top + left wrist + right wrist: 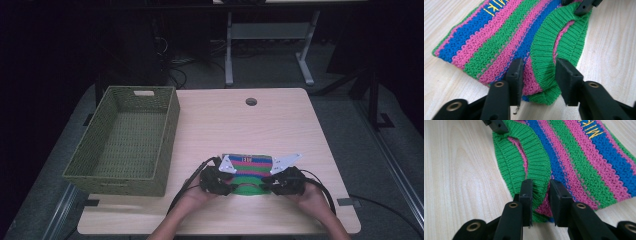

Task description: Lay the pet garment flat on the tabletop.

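Observation:
A small knitted garment (pixel 247 169) with pink, green and blue stripes, yellow lettering and a green ribbed collar (pixel 544 47) lies flat near the table's front edge. My left gripper (pixel 539 72) is at its near left corner, jaws open and straddling the collar's edge. My right gripper (pixel 541 192) is at the near right corner, its jaws close together with the ribbed edge (pixel 536 170) pinched between them. In the high view the left gripper (pixel 231 189) and right gripper (pixel 263 187) flank the garment's near edge, each held by a hand.
A green woven basket (pixel 167 135) stands on the left part of the wooden table (pixel 240 125). A round cable hole (pixel 251 101) sits near the far edge. Black cables trail from both grippers toward the front edge.

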Available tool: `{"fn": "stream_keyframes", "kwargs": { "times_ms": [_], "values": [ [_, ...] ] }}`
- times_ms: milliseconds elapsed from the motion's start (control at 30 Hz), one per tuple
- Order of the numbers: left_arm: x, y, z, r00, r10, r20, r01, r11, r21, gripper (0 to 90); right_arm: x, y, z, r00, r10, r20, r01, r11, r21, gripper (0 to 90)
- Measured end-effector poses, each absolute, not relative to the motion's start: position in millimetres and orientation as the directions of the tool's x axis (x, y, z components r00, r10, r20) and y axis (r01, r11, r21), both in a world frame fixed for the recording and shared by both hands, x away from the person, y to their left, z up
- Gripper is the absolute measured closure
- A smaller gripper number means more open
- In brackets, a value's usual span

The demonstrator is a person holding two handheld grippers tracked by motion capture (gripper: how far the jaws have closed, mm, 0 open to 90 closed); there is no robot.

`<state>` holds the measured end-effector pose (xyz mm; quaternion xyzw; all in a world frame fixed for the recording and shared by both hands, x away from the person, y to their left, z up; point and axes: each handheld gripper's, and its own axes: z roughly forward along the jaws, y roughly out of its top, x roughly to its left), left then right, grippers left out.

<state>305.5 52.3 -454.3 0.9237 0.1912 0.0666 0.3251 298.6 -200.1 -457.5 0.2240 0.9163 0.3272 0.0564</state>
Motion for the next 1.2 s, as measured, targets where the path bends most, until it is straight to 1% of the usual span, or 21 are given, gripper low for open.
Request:
{"fn": "stream_keyframes", "kwargs": {
  "times_ms": [133,267,333,467,867,967,1100,1200],
  "values": [
    [305,52,-454,0.919,0.394,-0.001,0.308,-0.718,0.625,64.2,298,-199,-457,-0.894,0.446,0.042,0.372,0.686,0.625,73.1],
    [304,52,-454,0.919,0.395,0.008,0.304,-0.721,0.623,66.2,298,-199,-457,-0.894,0.446,0.043,0.372,0.685,0.626,73.7],
    [301,51,-455,0.919,0.394,0.015,0.298,-0.719,0.627,69.3,297,-199,-457,-0.894,0.447,0.037,0.370,0.687,0.625,74.5],
    [301,53,-454,0.923,0.383,0.014,0.292,-0.725,0.623,72.1,296,-198,-457,-0.895,0.445,0.033,0.366,0.691,0.624,75.8],
    [297,57,-452,0.930,0.369,-0.011,0.298,-0.733,0.611,78.5,291,-194,-456,-0.902,0.429,0.049,0.363,0.691,0.626,79.4],
    [295,57,-450,0.930,0.367,-0.011,0.299,-0.739,0.603,79.3,291,-194,-455,-0.909,0.414,0.039,0.347,0.703,0.621,80.8],
    [295,58,-447,0.934,0.357,-0.013,0.294,-0.746,0.598,82.0,289,-193,-454,-0.910,0.411,0.050,0.351,0.702,0.619,81.6],
    [295,59,-446,0.930,0.367,-0.022,0.305,-0.736,0.605,83.5,289,-192,-452,-0.917,0.397,0.041,0.335,0.710,0.620,81.8]
  ]
}}
